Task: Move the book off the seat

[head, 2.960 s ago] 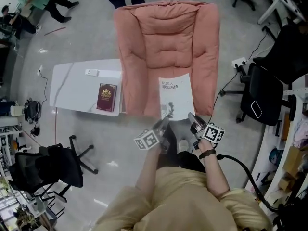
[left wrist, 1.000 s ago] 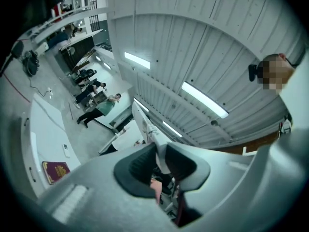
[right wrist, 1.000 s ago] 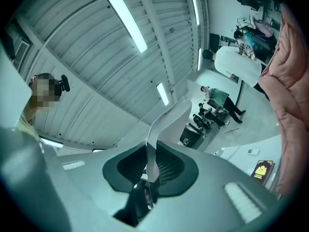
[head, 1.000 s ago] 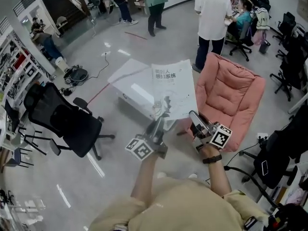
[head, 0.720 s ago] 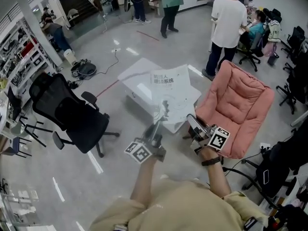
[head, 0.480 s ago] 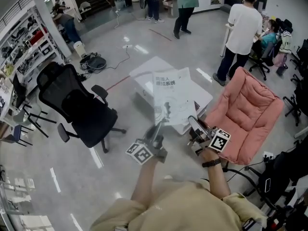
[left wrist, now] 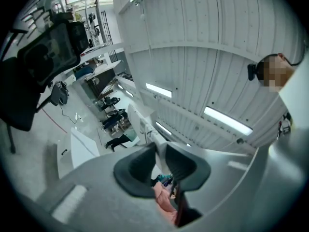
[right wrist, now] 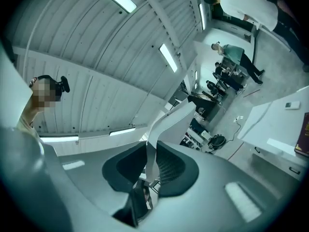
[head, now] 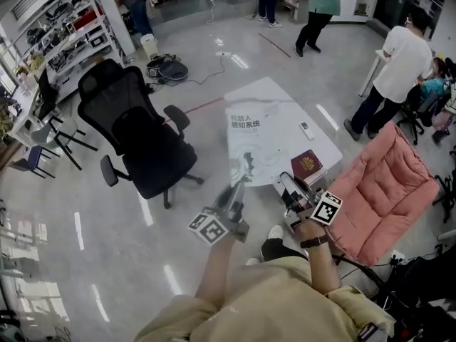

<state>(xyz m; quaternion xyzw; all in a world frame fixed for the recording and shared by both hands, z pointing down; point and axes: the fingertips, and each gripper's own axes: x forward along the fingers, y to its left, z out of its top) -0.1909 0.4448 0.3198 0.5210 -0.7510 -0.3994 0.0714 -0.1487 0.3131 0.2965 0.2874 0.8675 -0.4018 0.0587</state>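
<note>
The white book [head: 255, 140] hangs in the air, face toward me, in front of the low white table [head: 265, 93]. Both grippers pinch its lower edge. My left gripper [head: 241, 178] is shut on the lower left part, my right gripper [head: 287, 182] on the lower right corner. In the left gripper view the book [left wrist: 146, 125] runs edge-on between the pads of that gripper [left wrist: 160, 153]. In the right gripper view the book [right wrist: 166, 123] curves up out of the shut gripper [right wrist: 150, 166]. The pink seat [head: 388, 194] stands to the right, with nothing on it.
A dark red book [head: 306, 164] and a small remote [head: 305, 128] lie on the white table. A black office chair [head: 142, 137] stands to the left. Several people [head: 395, 63] stand at the back right. Shelves [head: 64, 27] line the far left.
The book has been carried away from the pink seat toward the white table. My view has swung left, so the seat now lies at the right. Both grips look unchanged.
</note>
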